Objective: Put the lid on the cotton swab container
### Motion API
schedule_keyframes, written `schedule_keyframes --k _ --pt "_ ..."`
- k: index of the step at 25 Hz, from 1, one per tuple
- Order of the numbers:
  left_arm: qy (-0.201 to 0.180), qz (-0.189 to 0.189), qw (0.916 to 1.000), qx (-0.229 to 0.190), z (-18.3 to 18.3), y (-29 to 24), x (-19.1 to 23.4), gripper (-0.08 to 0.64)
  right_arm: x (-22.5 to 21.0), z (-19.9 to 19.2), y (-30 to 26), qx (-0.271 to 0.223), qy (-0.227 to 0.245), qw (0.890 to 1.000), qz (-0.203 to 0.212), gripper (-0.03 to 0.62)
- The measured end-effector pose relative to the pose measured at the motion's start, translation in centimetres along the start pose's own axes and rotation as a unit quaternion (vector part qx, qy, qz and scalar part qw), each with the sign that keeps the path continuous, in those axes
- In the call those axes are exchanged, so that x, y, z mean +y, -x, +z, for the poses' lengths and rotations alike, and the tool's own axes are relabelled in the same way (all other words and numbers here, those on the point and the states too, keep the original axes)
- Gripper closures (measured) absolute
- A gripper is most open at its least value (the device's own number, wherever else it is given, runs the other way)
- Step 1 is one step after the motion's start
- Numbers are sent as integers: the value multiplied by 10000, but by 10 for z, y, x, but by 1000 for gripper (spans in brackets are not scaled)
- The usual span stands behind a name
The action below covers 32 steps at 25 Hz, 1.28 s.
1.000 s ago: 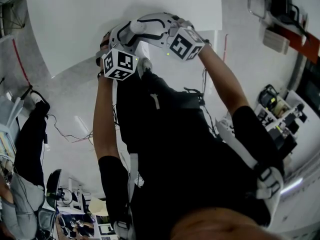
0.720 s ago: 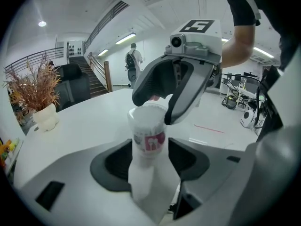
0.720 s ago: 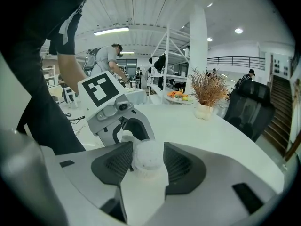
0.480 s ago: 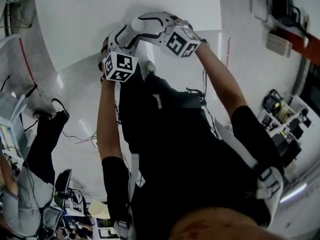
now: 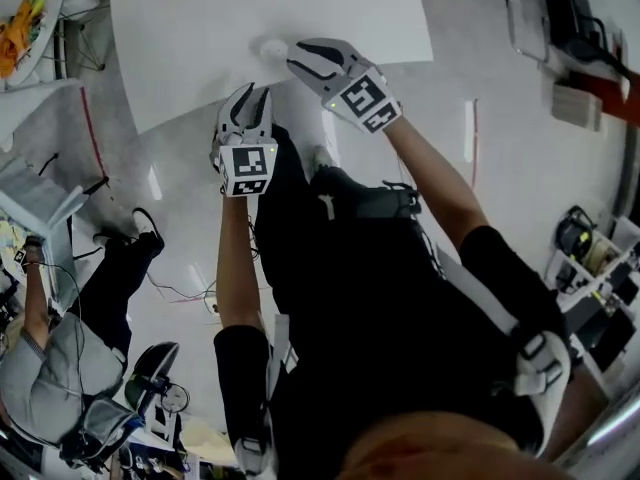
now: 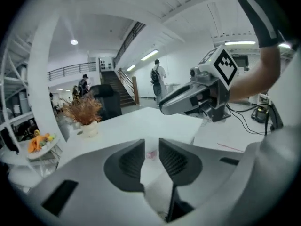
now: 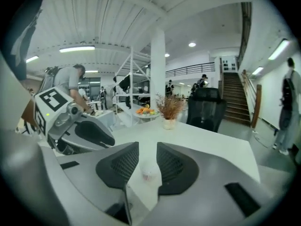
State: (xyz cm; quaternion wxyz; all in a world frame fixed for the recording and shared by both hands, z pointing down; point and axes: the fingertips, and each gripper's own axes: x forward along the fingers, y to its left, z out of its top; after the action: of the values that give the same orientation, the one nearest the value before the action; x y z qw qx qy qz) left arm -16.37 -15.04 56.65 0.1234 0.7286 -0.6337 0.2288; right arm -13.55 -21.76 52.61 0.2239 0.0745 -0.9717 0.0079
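Cotton swab container (image 5: pixel 272 48) sits on the white counter (image 5: pixel 350 8), upper middle of the head view, near the counter's front edge. Nothing is touching it. It is small and pale with a rounded white top. Whether the lid is seated or only resting on it is too small to tell, and no separate lid shows anywhere.

Left tongs (image 5: pixel 253 96) are just below the container in the head view, clear of the counter. The jaws are a narrow gap apart and have just been closing, with nothing between the pads. The container only shows through the gap, farther off on the counter. Right tongs (image 5: pixel 300 58) are just right of the container. Same there: the jaws are partly spread, have just been closing, and are pinching nothing.

Step, as a judgement: capping looks finished or nearly so, with both tongs off the container. If the lid is not fully down, the next move needs one pair of tongs to steady the body while the other presses the top square. The container is light and could tip or slide.

Writing: there is a pinkish label patch on the container, unreadable. The marker cubes carry black-and-white square patterns only. No brands are legible.
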Motion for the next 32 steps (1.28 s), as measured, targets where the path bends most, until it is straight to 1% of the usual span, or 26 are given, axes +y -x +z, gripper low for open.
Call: schedule_keyframes --k 2,4,7,9,12,14,16,19,24,28,32 --pt "45 337 9993 -128 22 30 -15 476 4 8 34 -167 -324 9990 -277 502" --pt "186 515 9983 -209 39 56 -35 507 11 15 65 -296 -559 9968 -486 535" --pt "457 818 9950 -339 56 86 -47 540 23 25 92 -436 -762 9938 -679 563" --pt "718 1018 9912 -437 64 105 -52 554 31 29 106 -444 -881 9921 -774 569" --pt "1182 1245 9832 -620 77 133 -52 554 42 31 126 -366 -1054 9890 -969 580" --pt "1358 1375 9783 -753 86 153 -49 554 51 32 138 -333 -1158 9865 -1111 584" --pt "1372 1465 9756 -891 97 173 -44 554 60 40 148 -413 -1264 9837 -1212 584" --pt "1324 1500 9742 -1047 109 202 -35 554 74 57 162 -614 -1388 9790 -1362 584" --pt "1264 1420 9740 -1231 122 240 -25 554 100 84 190 -932 -1373 9729 -1607 584" --pt "1135 1403 9738 -1382 128 262 -19 554 120 100 207 -1013 -1461 9682 -1761 584" --pt "1205 1398 9716 -1478 134 274 -17 554 131 111 218 -1119 -1520 9640 -1874 584"
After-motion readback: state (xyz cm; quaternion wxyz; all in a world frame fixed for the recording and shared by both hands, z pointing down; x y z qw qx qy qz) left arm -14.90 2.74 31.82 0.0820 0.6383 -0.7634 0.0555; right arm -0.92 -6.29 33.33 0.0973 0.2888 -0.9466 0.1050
